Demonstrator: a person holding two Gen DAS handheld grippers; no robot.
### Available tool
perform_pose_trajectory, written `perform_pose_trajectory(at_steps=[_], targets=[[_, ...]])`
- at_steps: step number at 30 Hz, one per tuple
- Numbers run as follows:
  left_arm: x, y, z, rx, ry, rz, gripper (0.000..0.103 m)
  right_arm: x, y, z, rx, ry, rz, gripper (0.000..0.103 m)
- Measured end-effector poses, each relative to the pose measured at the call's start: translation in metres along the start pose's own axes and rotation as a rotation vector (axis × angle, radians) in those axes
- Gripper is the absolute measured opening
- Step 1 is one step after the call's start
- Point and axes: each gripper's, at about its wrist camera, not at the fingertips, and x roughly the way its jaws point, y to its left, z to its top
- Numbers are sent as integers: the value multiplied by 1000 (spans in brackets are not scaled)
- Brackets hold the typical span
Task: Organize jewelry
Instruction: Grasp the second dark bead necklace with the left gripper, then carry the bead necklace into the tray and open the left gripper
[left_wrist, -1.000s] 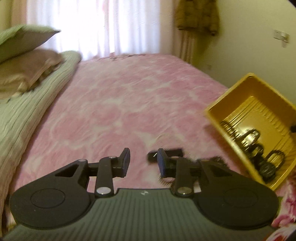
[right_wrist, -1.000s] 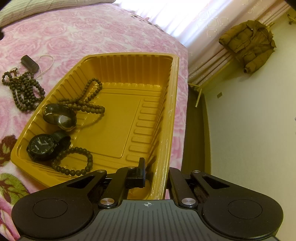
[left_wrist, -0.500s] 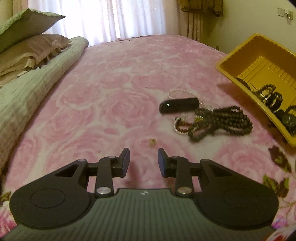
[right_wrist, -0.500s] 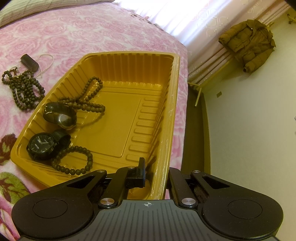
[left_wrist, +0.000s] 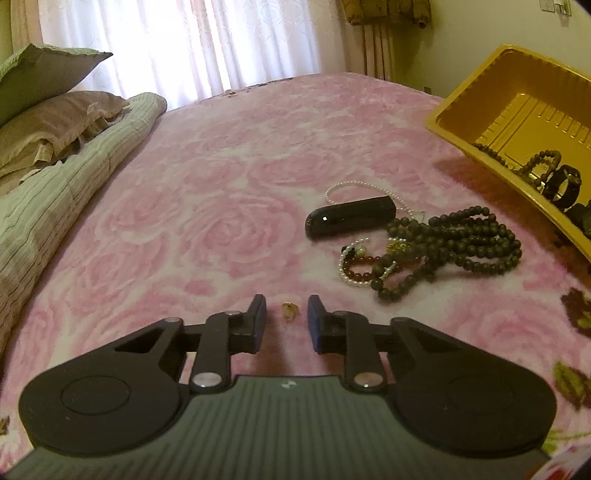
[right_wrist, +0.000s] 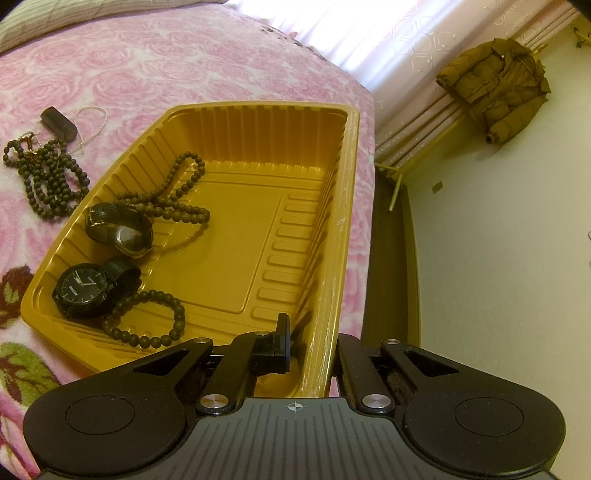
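Note:
A small gold ring (left_wrist: 289, 311) lies on the pink bedspread between the fingertips of my left gripper (left_wrist: 286, 303); its jaws are closing and the pads stand clear of the ring. Right of it lie a black oblong case (left_wrist: 351, 221), a pearl strand (left_wrist: 354, 184), a red-and-pearl bracelet (left_wrist: 356, 267) and a long dark bead string (left_wrist: 465, 240). My right gripper (right_wrist: 312, 345) is shut on the near wall of the yellow tray (right_wrist: 258, 110), which holds two watches (right_wrist: 122, 229) (right_wrist: 83, 290) and two bead strings (right_wrist: 173, 199).
Pillows and a folded green striped blanket (left_wrist: 55, 192) line the bed's left side. The tray sits near the bed's right edge (right_wrist: 369, 229), with floor beyond. A brown jacket (right_wrist: 498, 85) hangs by the curtains.
My left gripper has come down toward the bedspread, and the ring now lies between its fingers, which stand closer together. The right gripper and the tray have not moved.

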Motion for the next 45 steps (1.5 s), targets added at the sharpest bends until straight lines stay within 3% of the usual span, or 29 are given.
perform_pose_trajectory(at_steps=[2, 4, 14, 32, 45], targets=[[2, 1, 0, 3, 3, -5, 17, 0, 0, 0, 0, 0, 0, 6], [1, 2, 1, 2, 7, -5, 7, 0, 0, 0, 0, 0, 0, 6], [-23, -8, 8, -12, -12, -16, 7, 0, 0, 0, 0, -1, -1, 6], [-45, -59, 40, 33, -63, -166, 7, 0, 0, 0, 0, 0, 0, 6], [-63, -133, 70, 103, -140, -423, 7, -1, 0, 1, 0, -2, -1, 6]])
